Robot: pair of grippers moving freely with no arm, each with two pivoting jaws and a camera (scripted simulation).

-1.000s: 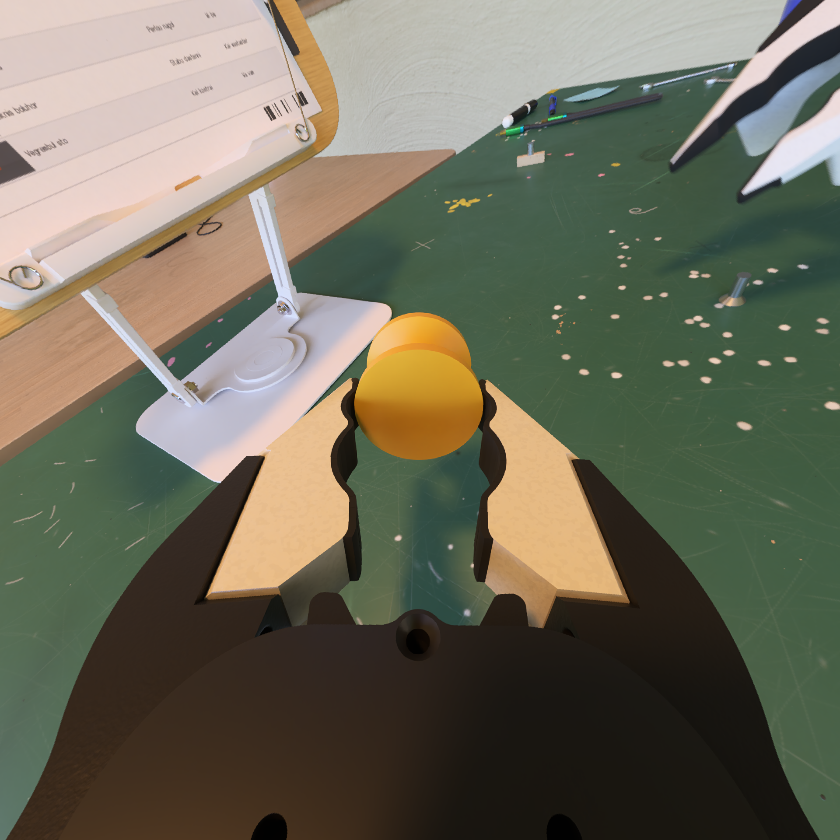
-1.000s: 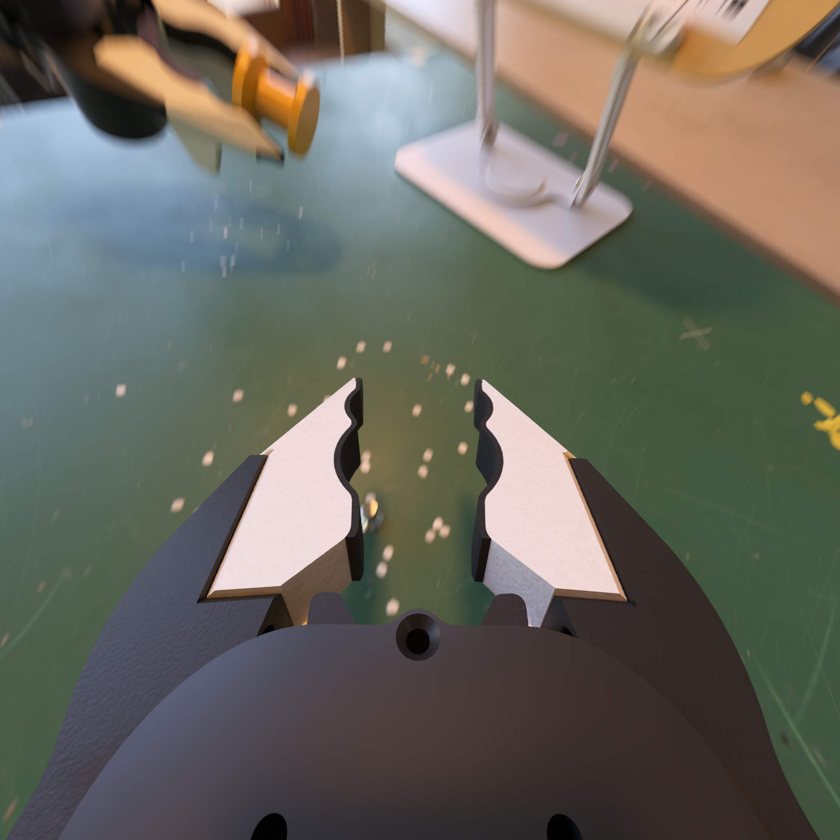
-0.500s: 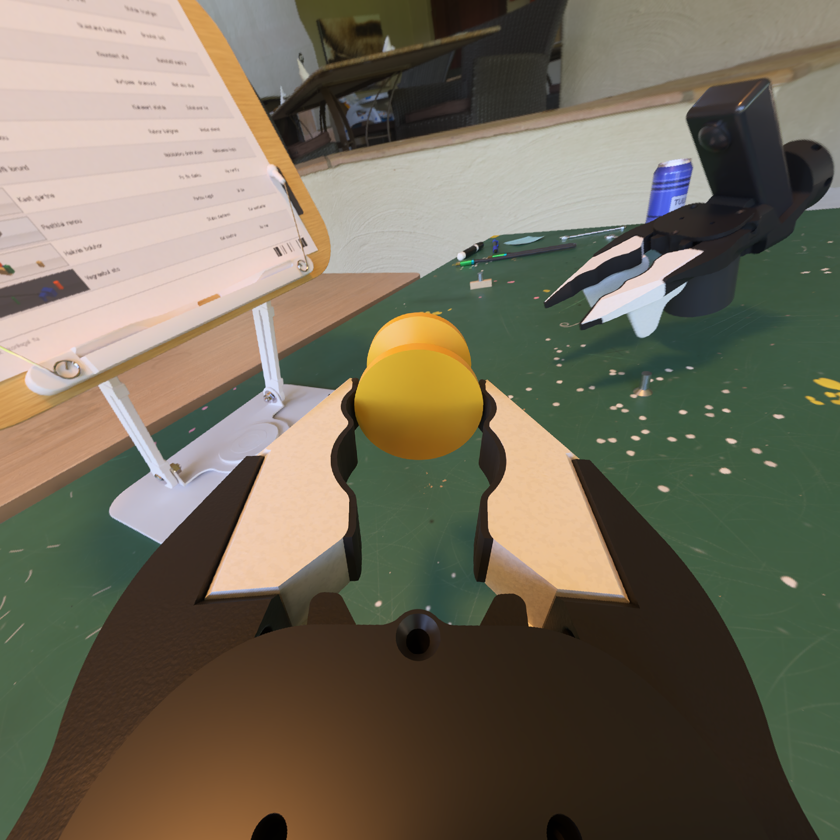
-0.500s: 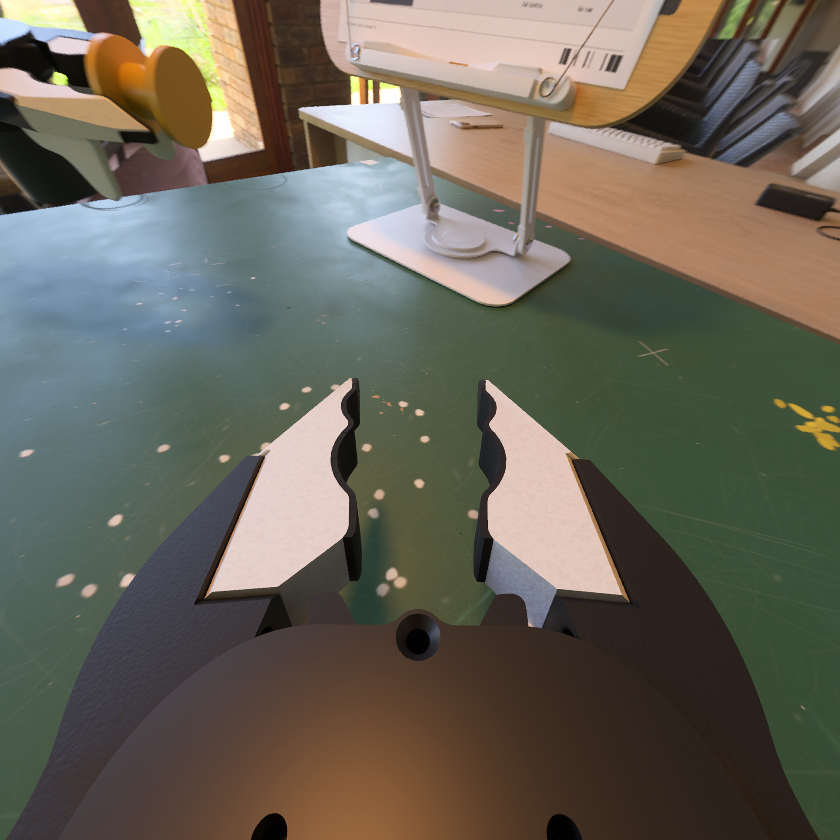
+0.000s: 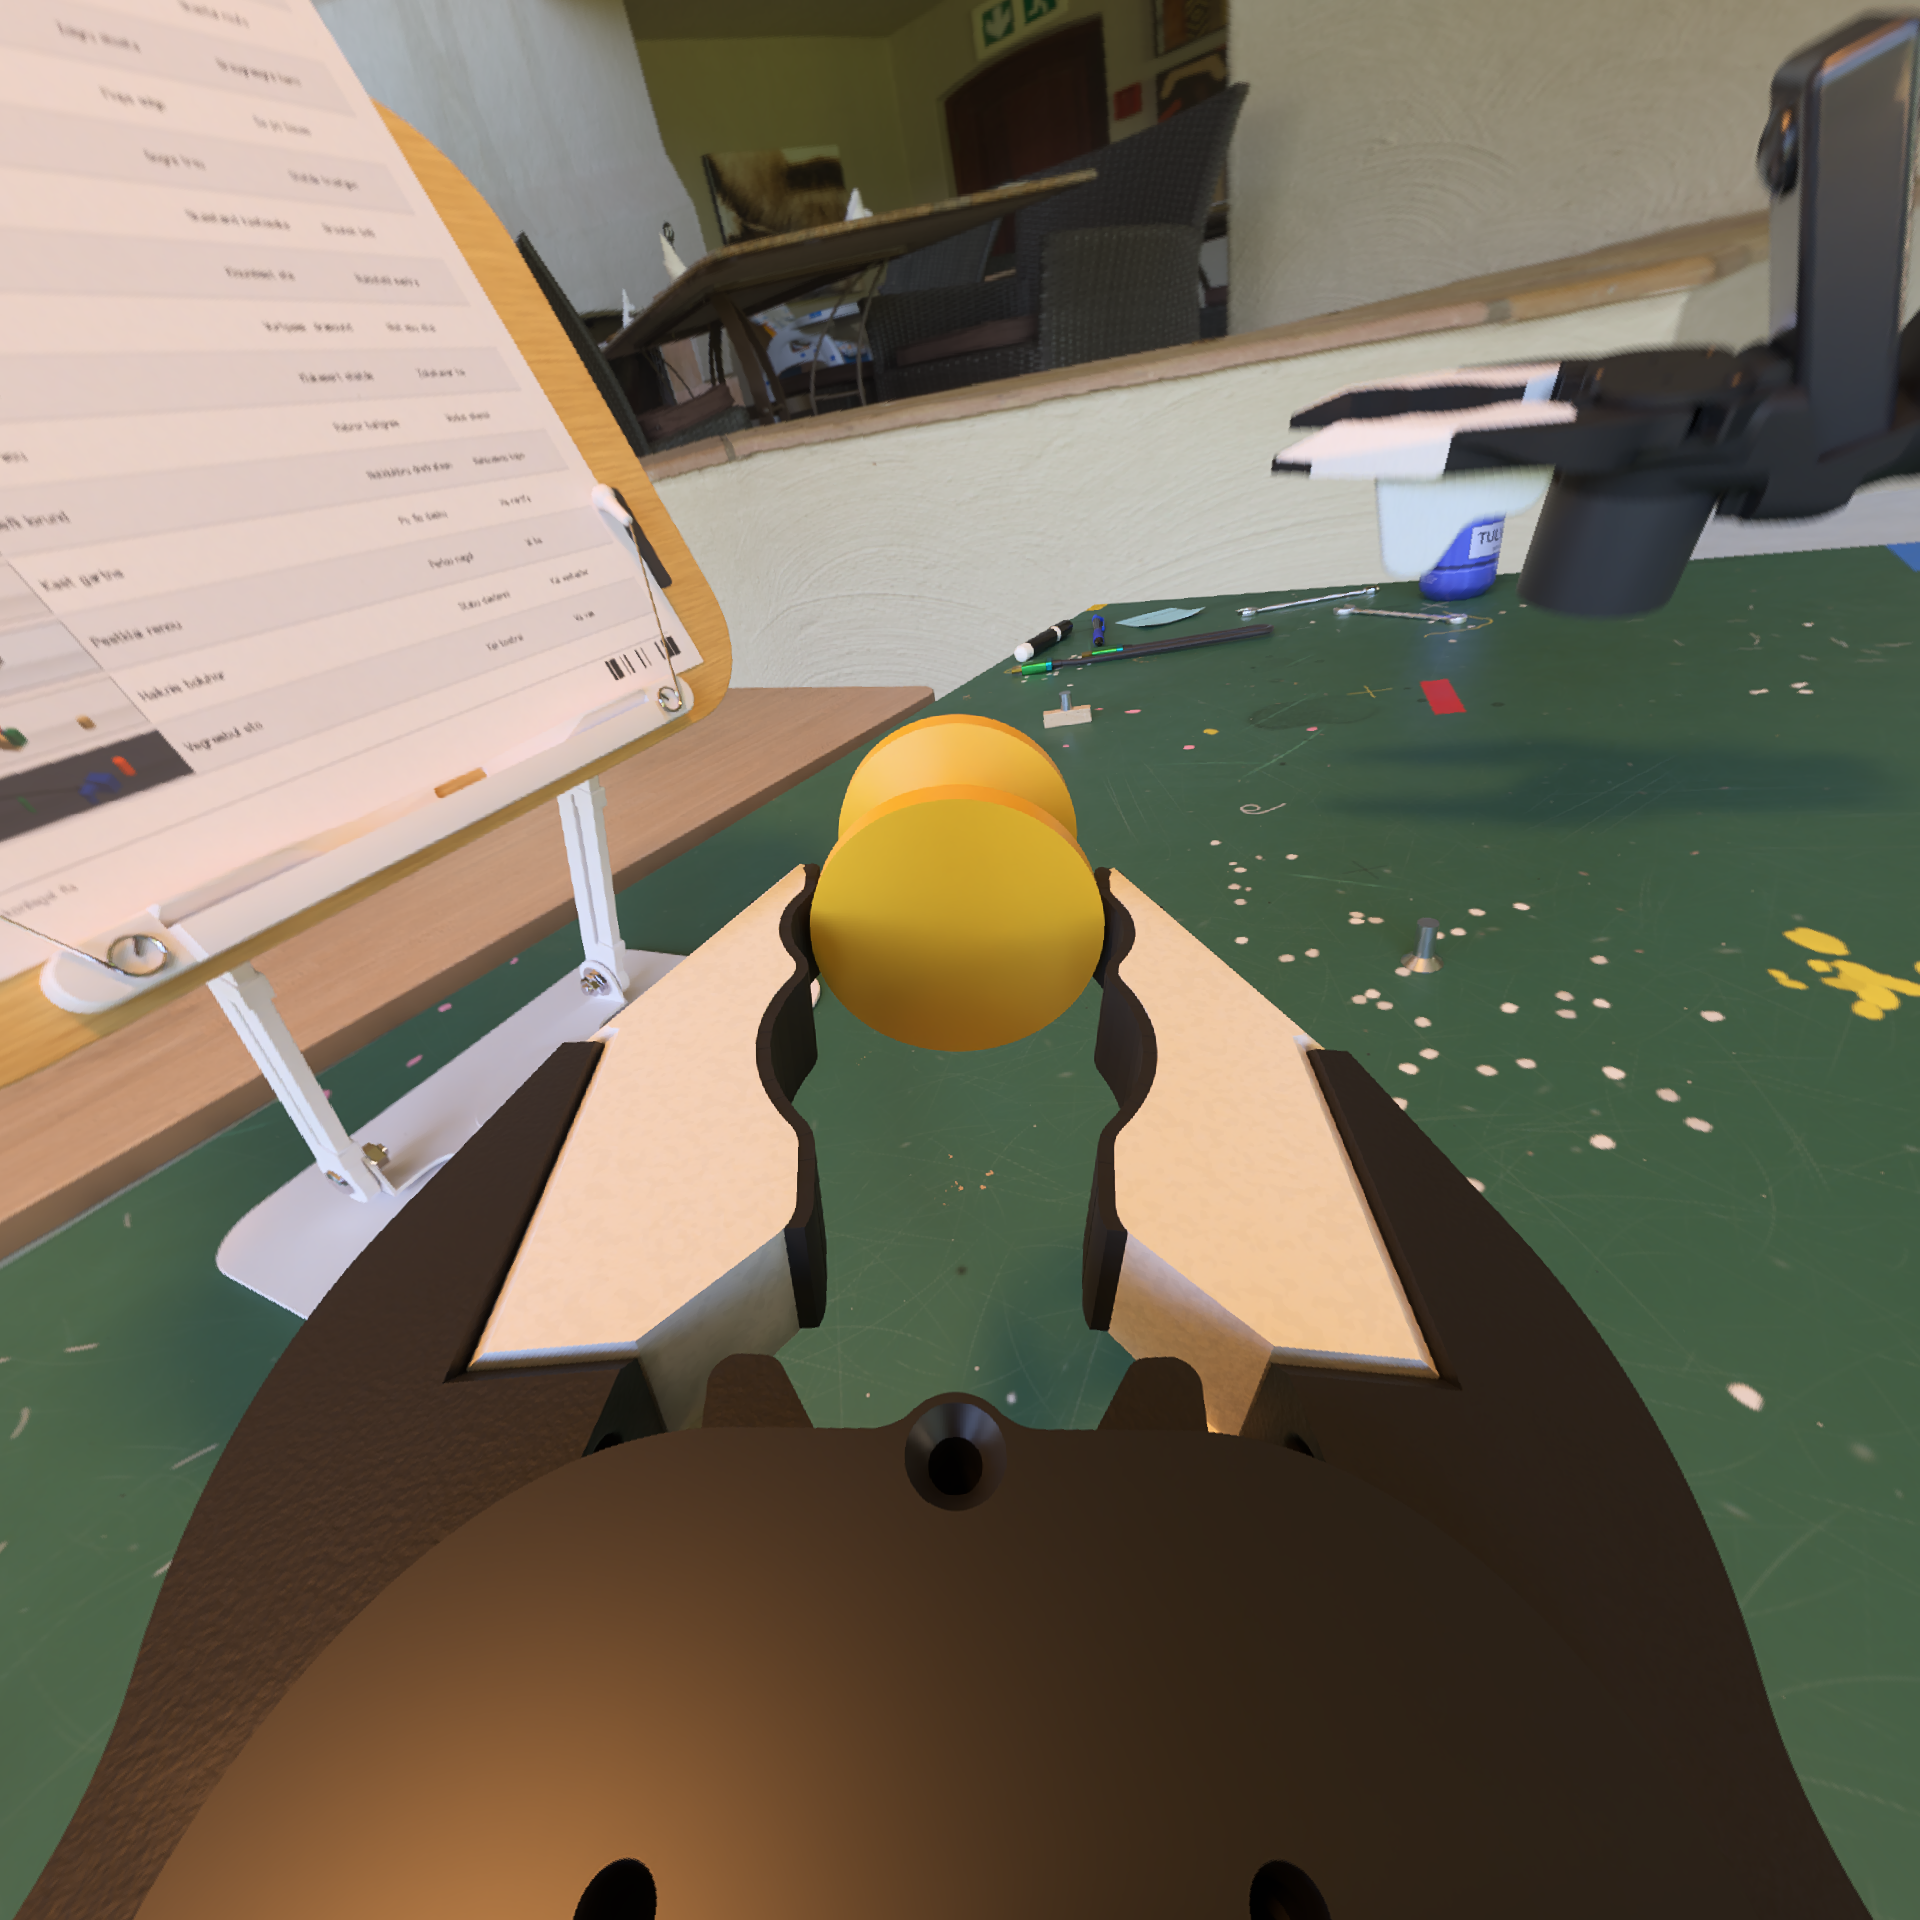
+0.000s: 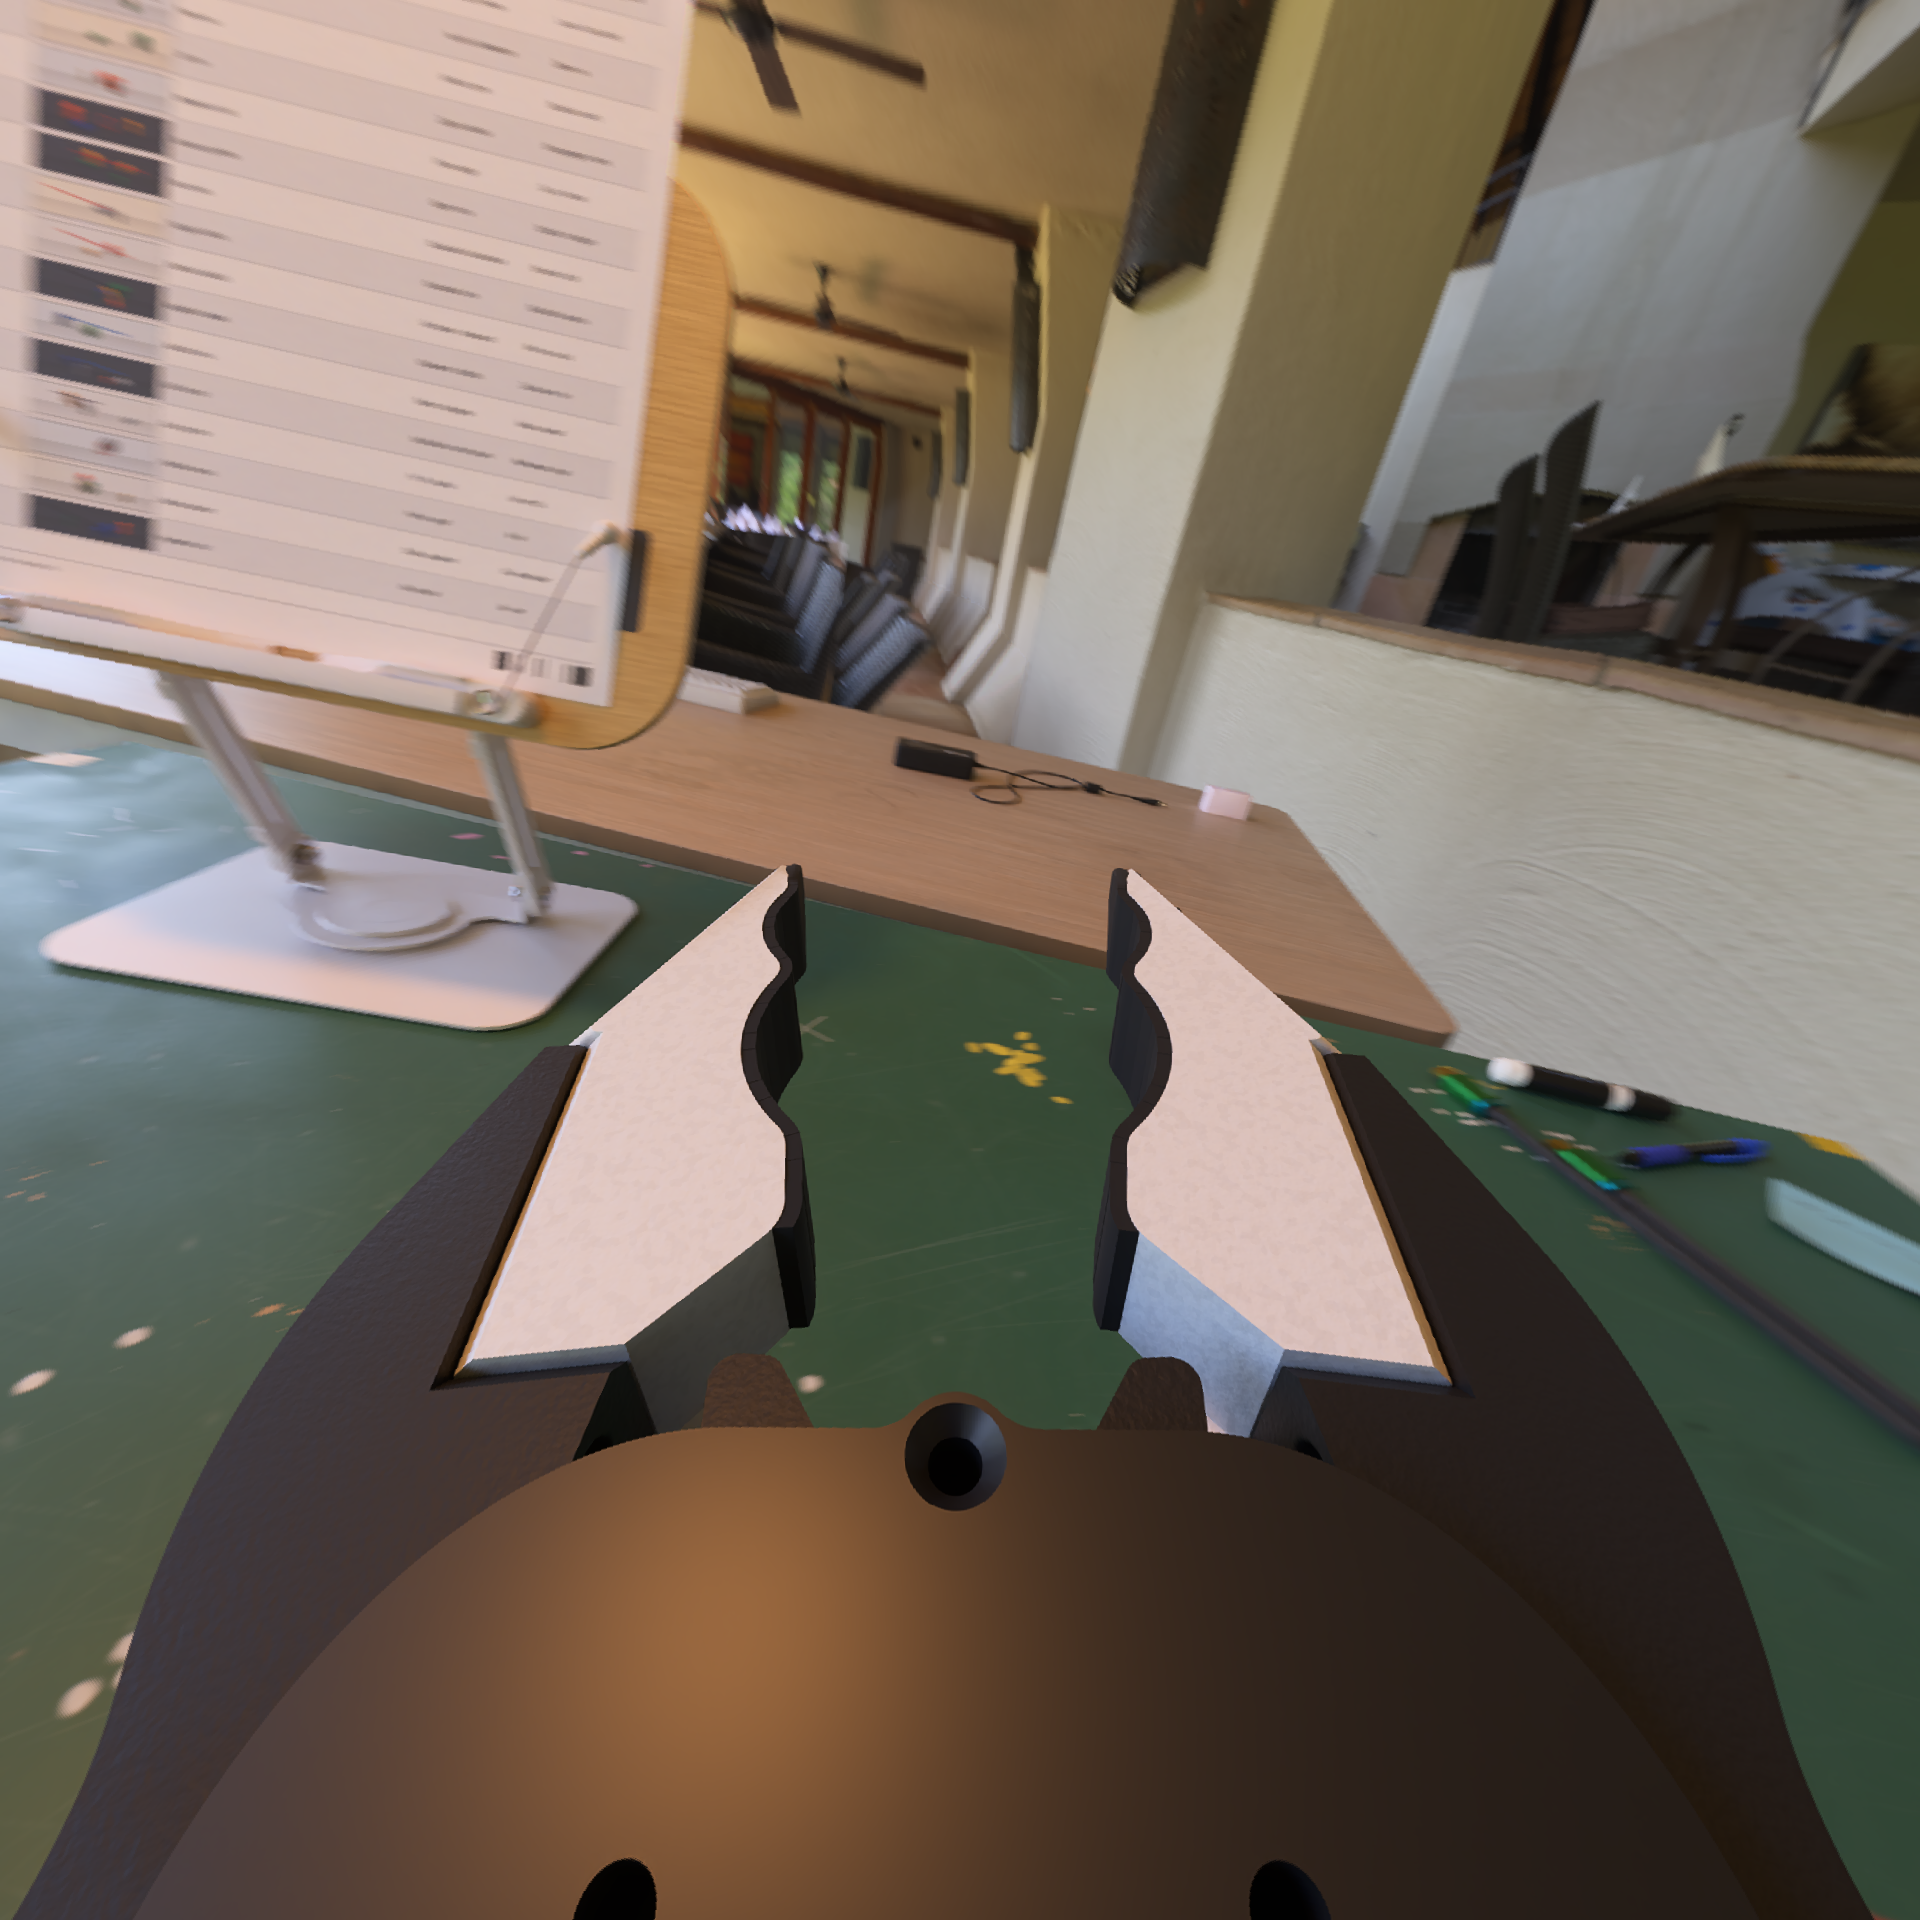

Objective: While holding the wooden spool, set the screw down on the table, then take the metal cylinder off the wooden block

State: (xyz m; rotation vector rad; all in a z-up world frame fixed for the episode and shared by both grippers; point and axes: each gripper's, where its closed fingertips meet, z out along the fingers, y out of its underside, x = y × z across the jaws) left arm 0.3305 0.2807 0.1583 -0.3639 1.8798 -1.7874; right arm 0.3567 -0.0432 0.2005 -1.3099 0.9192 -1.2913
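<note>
My left gripper point(image 5: 956, 883) is shut on the yellow-orange wooden spool point(image 5: 956, 935) and holds it above the green mat. The screw point(image 5: 1421, 948) stands on its head on the mat, to the right of the spool. The small wooden block point(image 5: 1066, 715) with the metal cylinder point(image 5: 1064, 699) upright on it sits far back on the mat. My right gripper point(image 6: 954, 883) is open and empty; in the left wrist view it hovers high at the upper right point(image 5: 1288, 442), well above the screw. The block and the screw do not show in the right wrist view.
A document stand with a white base point(image 5: 312, 1236) point(image 6: 343, 935) is on the left. A wooden desk point(image 6: 935, 831) borders the mat beyond it. Pens point(image 5: 1143, 644) point(image 6: 1579, 1091) and a blue can point(image 5: 1465, 551) lie near the mat's far edge.
My right gripper has risen away from the screw and levelled out, turning toward the far edge of the mat, still open. My left gripper has tilted up with the spool held.
</note>
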